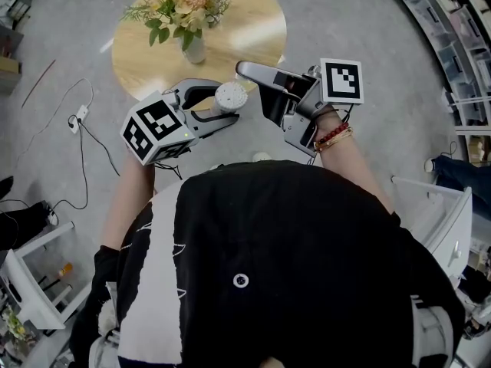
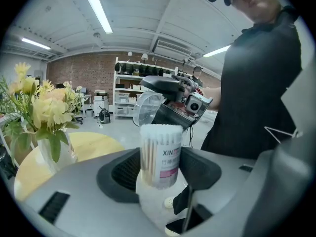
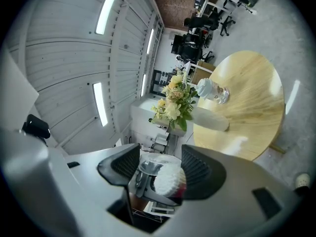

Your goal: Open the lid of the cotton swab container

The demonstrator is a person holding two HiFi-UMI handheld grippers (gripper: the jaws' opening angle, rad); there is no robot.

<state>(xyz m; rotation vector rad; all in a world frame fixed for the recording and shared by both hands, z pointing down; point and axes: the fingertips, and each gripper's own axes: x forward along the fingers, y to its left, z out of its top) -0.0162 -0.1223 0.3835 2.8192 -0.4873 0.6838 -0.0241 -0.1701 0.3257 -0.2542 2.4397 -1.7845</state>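
One faint lid [image 3: 150, 165] (container [image 2: 160, 157] partly hidden)

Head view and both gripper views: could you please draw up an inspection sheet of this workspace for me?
Surface: round wooden table, otherwise bare.
Job's things: cotton swab container upright, swab tips exposed; clear lid is off.
Clutter: only a vase of flowers on the table.
Grippers: left gripper shut on the container; right gripper shut on the lid.
Cables: white plug with cables trailing on the floor.
Surroundings: grey floor, shelving at the right.
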